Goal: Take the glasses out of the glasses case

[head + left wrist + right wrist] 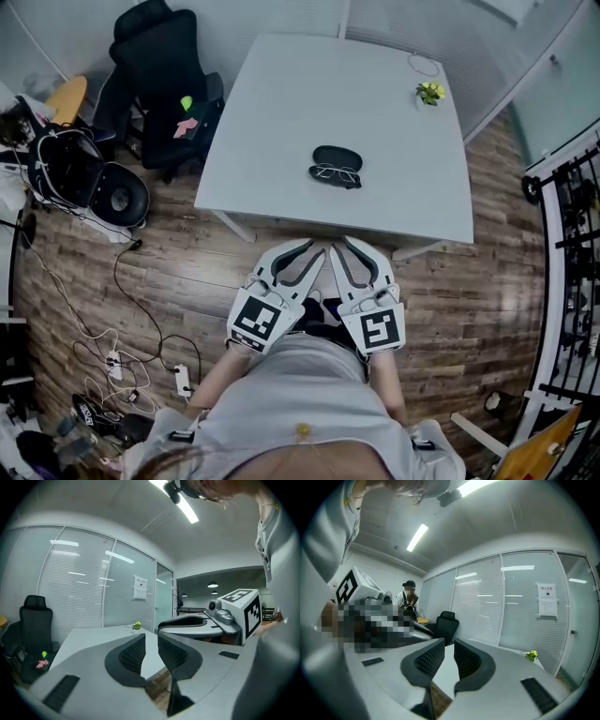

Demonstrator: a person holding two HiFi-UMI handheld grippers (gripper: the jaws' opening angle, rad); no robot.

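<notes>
The black glasses case (337,156) sits on the white table (281,103), toward its near edge. The glasses (335,172) lie at the near side of the case. It is too small to tell if they rest in an open half or on the table. The left claw (302,251) and the right claw (354,248) are side by side close to the person, over the floor, well apart from the case. Each claw has only a thin gap and holds nothing. So the job looks not yet begun — reaching and lifting the glasses are left.
</notes>
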